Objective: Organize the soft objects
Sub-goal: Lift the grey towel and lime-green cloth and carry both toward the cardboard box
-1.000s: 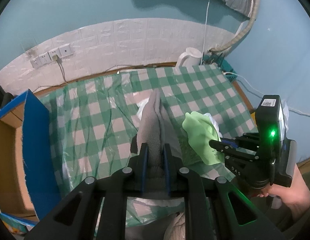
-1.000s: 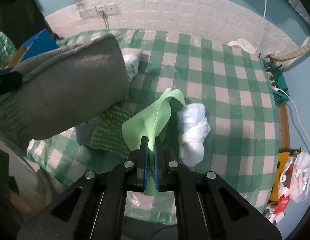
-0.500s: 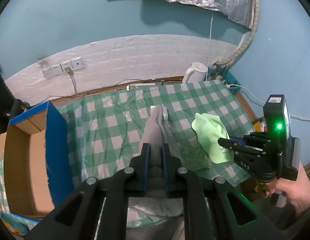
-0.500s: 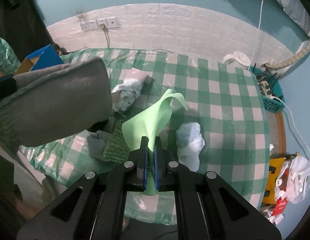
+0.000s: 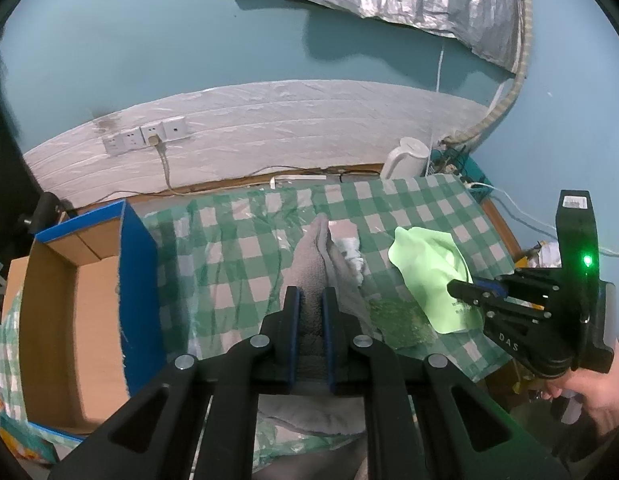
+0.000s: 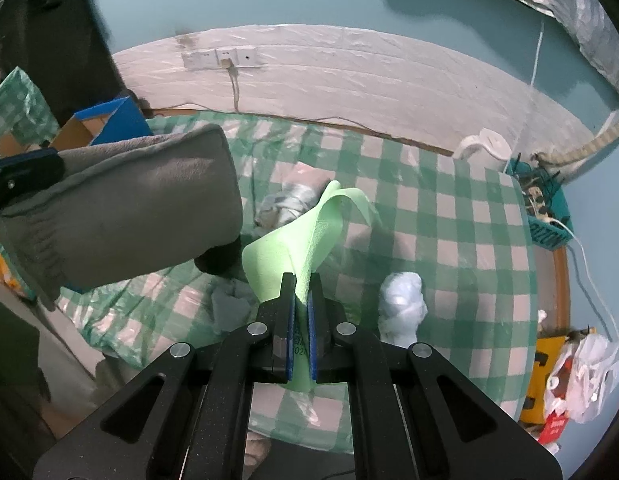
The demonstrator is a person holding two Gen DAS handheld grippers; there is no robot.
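1. Above the table's near edge, the left gripper (image 5: 309, 300) is clamped on a grey fleece item (image 6: 129, 208), held clear of the checked tablecloth (image 5: 245, 248).
2. Beside it, the right gripper (image 6: 301, 300) is pinched tight on a light green cloth (image 6: 305, 232), also lifted.
3. Both pieces look light and limp; they should droop and fold, so an edge or cuff grip seems enough.
4. On the table, well apart, lie a white bundle (image 6: 401, 308) near the right edge, a dark green cloth (image 5: 401, 316) and a pale crumpled cloth (image 6: 285, 204).
5. Off the left edge stands an open cardboard box (image 5: 69, 300), probably the destination.
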